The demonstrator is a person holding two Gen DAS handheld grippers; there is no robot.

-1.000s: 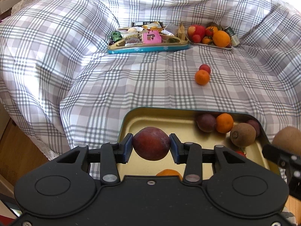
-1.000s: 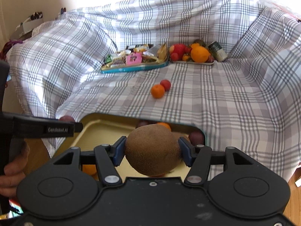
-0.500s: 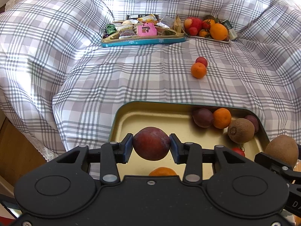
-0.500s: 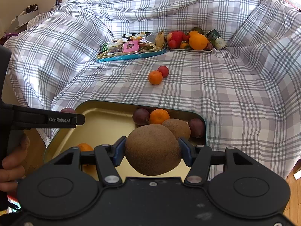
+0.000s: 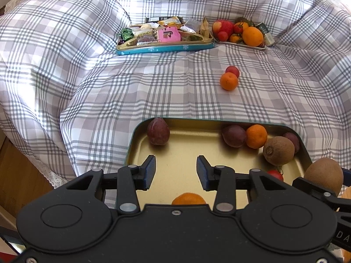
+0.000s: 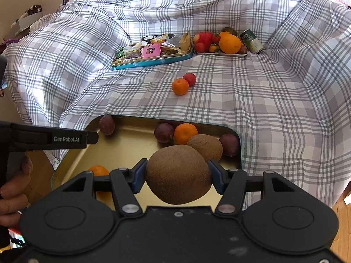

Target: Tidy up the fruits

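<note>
Readable text: one brand mark and one letter fragment

"GenRobot.AI" stands in pale letters on the black side of the left gripper, seen from the right wrist view. In the left wrist view, the letters "DA" show at the lower right edge on the black body of the right gripper, cut off by the frame. The pink packet in the blue snack tin carries print too small to read, as does the can.

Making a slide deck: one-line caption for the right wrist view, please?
Right gripper holds a kiwi over the gold tray of fruit.
</note>
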